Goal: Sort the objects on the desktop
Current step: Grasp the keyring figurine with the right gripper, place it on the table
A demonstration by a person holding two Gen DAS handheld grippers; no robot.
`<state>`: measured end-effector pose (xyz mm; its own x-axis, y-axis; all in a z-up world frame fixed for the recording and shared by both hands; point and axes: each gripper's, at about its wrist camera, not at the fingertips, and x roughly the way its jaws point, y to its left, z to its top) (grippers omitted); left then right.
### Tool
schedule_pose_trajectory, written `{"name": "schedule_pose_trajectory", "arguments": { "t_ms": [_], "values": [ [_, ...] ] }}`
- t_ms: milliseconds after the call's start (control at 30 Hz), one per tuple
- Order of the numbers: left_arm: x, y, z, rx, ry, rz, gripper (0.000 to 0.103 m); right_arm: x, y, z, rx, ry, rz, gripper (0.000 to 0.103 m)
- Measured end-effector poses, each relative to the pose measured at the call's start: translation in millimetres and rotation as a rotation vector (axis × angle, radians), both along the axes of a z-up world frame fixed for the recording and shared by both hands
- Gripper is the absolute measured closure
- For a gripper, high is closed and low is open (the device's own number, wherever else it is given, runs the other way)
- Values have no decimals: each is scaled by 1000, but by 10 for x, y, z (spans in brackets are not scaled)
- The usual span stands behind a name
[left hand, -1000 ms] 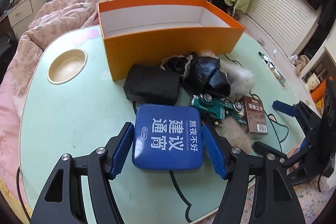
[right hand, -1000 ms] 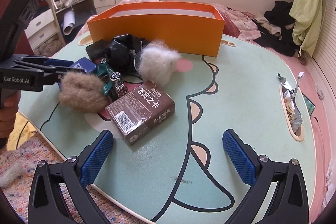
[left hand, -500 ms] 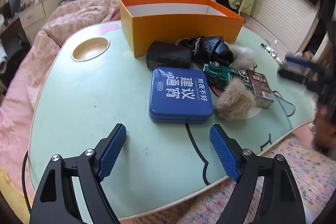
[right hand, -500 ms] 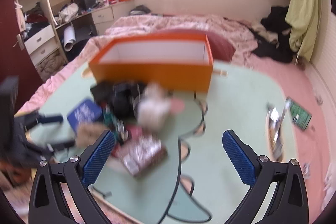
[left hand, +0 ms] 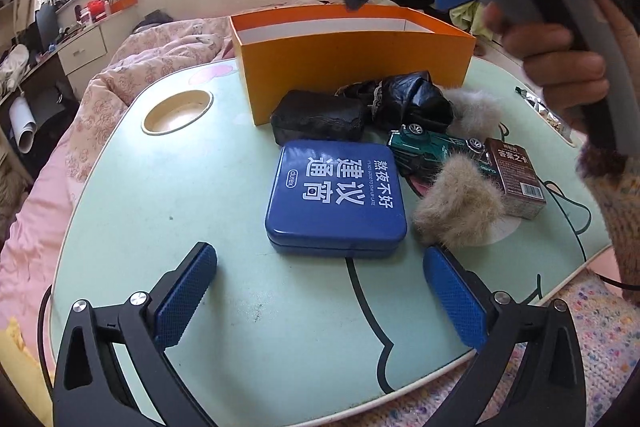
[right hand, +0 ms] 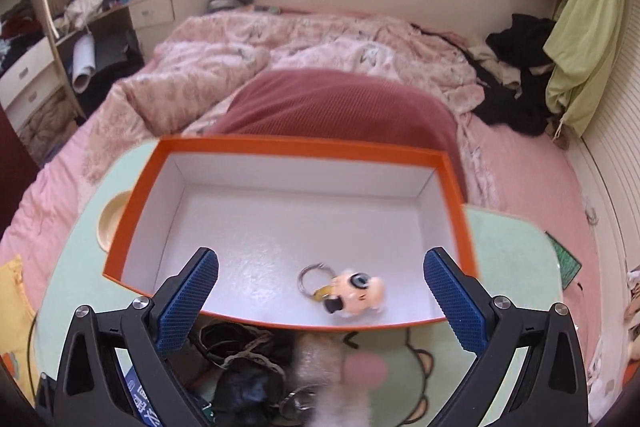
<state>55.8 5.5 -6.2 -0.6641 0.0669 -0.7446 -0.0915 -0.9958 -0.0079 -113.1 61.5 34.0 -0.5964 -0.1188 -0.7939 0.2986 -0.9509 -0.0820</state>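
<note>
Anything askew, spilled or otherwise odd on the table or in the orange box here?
Nothing spilled or damaged. The green toy car lies tipped on its side in the unsorted pile. The orange box holds only a blurred keychain figure.

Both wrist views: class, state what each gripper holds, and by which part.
Nothing is held. The left gripper is open short of the blue rectangular tin; the right gripper is open above the orange cardboard box.

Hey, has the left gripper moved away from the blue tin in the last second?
Yes. The left gripper, which straddled the blue tin, has pulled back toward the table's near edge; the tin remains before the orange box.
</note>
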Motion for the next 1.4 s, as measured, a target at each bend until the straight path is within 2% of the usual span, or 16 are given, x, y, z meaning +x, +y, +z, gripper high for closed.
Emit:
{"name": "schedule_pose_trajectory", "arguments": {
  "t_ms": [100, 300, 467, 533, 600, 733, 900, 967, 1033, 1100, 1200, 1400],
  "values": [
    [-1, 20, 17, -1, 0, 0, 0, -3, -12, -118, 6, -14, -7, 0],
    [-2, 24, 17, -1, 1, 0, 0, -83, -35, -95, 15, -48, -6, 0],
    [-2, 24, 17, -1, 2, 0, 0, -279, -75, 75, 130, -72, 7, 4],
    [-7, 27, 23, -1, 2, 0, 0, -459, -38, 152, 183, -146, -4, 4],
    [-12, 36, 28, -1, 3, -1, 0, -649, 28, 177, 184, -259, -2, 6],
    [-18, 41, 30, -2, 3, -1, 0, -924, 149, 21, 173, -483, -3, 29],
    [-18, 42, 30, -2, 3, -1, 0, -968, 131, -300, 220, -587, 3, 32],
    [-15, 38, 30, -1, 3, -1, 0, -972, 125, -458, 211, -643, 6, 58],
    [-15, 41, 32, -1, 3, -1, 0, -984, 167, -467, 158, -682, -5, 62],
    [-17, 44, 36, -1, 3, -1, 0, -985, 202, -452, 158, -683, -25, 63],
    [-15, 56, 47, -1, 4, -1, 0, -952, 251, -315, 127, -618, -26, 63],
    [-17, 62, 50, -1, 4, -1, 0, -551, 524, 439, -61, -397, 11, 63]
  ]
}}
